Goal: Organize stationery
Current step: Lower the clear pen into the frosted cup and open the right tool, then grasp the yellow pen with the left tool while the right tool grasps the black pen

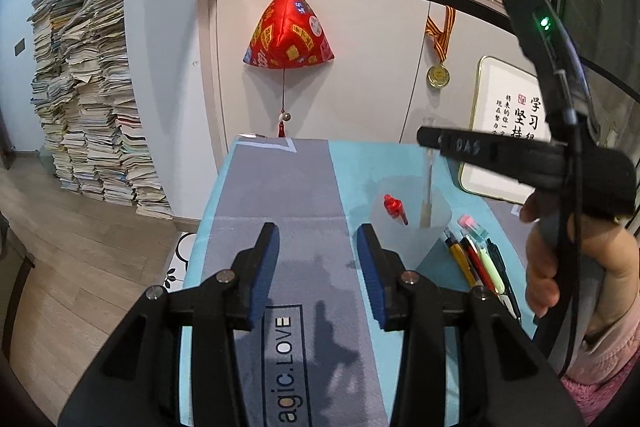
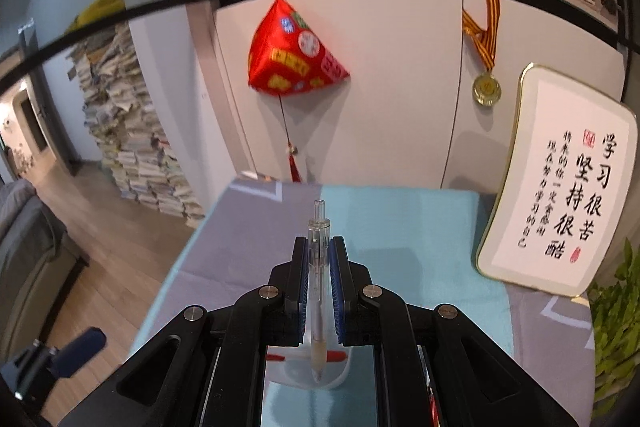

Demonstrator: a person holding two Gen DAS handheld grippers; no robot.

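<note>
While the right hand-held gripper (image 2: 319,291) pinches a clear pen (image 2: 318,267) between its blue pads, jaws nearly closed on the barrel, the pen hangs tip-down w/ its clicker end poking up past the fingertips at 12 o'clock. Directly below the tip sits a translucent cup (image 2: 320,367), and a red pen (image 2: 338,355) already lies inside it. From the left wrist view the same cup (image 1: 400,215) shows at about 1 o'clock from the left hand-held gripper (image 1: 318,267), w/ the clear pen (image 1: 427,195) dangling into or just over its mouth; can't tell if the tip touches the bottom.

Left hand-held gripper: jaws part-open, nothing between them, hovering over the grey-and-teal cloth on the worktop (image 1: 280,187).

Further out, at 3 o'clock from the left gripper and just beside the cup, a bunch of loose pens (image 1: 480,263) lies on the cloth: yellow, red, pale green, black, plus a pink-capped one. A person's hand (image 1: 544,267) holds the right tool's grip above them.

Progress, as I judge it: early-to-mid. One red item is in the cup, the clear pen is about to go in but isn't released yet, approx five pens left to move. Next step probably = let go of the clear pen so it drops in, then go for the loose bunch.
</note>
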